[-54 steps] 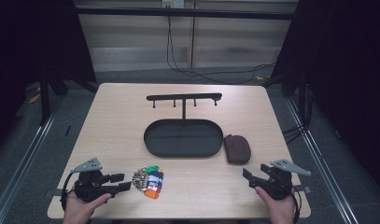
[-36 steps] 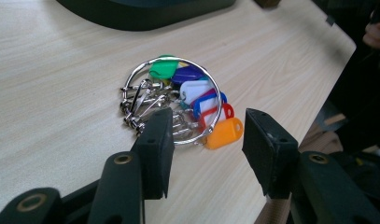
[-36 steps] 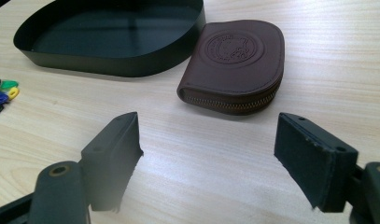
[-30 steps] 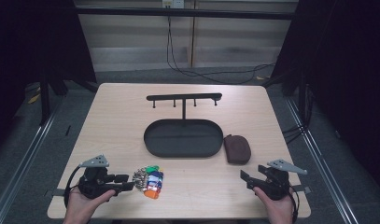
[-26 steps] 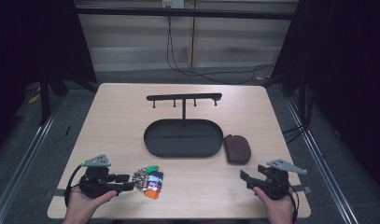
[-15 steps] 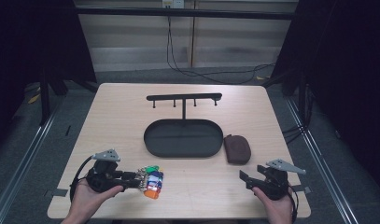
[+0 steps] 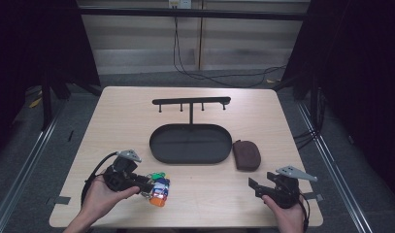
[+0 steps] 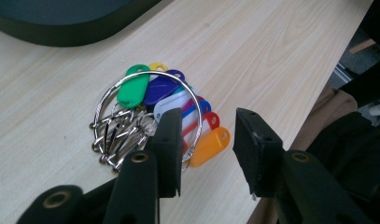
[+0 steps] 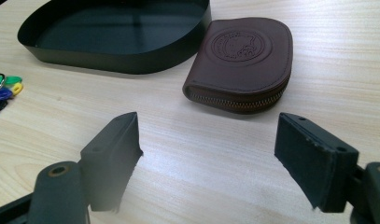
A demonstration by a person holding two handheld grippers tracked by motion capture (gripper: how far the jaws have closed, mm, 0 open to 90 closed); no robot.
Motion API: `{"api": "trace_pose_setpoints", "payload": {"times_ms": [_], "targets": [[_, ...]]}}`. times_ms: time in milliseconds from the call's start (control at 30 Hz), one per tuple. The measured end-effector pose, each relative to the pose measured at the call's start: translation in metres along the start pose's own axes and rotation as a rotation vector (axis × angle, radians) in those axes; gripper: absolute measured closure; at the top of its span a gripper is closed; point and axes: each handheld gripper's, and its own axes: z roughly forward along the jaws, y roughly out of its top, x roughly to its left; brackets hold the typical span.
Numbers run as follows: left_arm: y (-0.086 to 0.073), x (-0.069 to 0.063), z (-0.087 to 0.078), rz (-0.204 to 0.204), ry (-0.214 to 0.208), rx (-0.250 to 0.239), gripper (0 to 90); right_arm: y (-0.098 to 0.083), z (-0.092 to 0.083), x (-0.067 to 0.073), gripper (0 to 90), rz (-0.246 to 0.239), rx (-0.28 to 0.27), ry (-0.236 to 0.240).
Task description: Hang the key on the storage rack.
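A bunch of keys on a metal ring with coloured plastic tags (image 7: 158, 188) (image 8: 145, 86) lies on the table near the front left. My left gripper (image 7: 145, 184) (image 8: 208, 144) is open right at it; one jaw hangs over the ring and the orange tag (image 8: 210, 143) lies in the gap. Over at the front right, my right gripper (image 7: 259, 187) (image 9: 208, 158) is wide open with nothing between its jaws. It faces a brown zipped pouch (image 7: 246, 154) (image 9: 243, 56). The tags (image 9: 2, 88) also show at the left edge of the right gripper view.
An empty black oval tray (image 7: 158, 150) (image 9: 108, 63) (image 8: 57, 39) sits mid-table, with the pouch just to its right. Behind it stands a black rack with hooks (image 7: 191, 102). The table's front edge is close behind both hands.
My left gripper has moved right along the table and now reaches the key bunch. The right gripper has barely shifted.
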Motion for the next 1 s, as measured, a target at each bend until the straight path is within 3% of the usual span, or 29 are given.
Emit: {"api": "trace_pose_setpoints", "payload": {"times_ms": [100,400,667,1000], "targets": [[0.006,-0.002,0.006,0.006,-0.011,0.038,65.1,0.000,0.000,0.000,22.2,0.002,0.003,0.000],[0.017,-0.005,0.026,0.015,0.007,0.131,72.6,0.000,0.002,0.000,22.2,0.001,0.012,-0.001],[0.021,-0.007,0.044,0.050,0.008,0.227,76.1,0.000,0.003,0.000,22.2,0.000,0.018,-0.005],[0.023,-0.006,0.063,0.051,0.012,0.299,78.4,0.000,0.004,0.000,22.2,0.002,0.022,-0.006]]}}
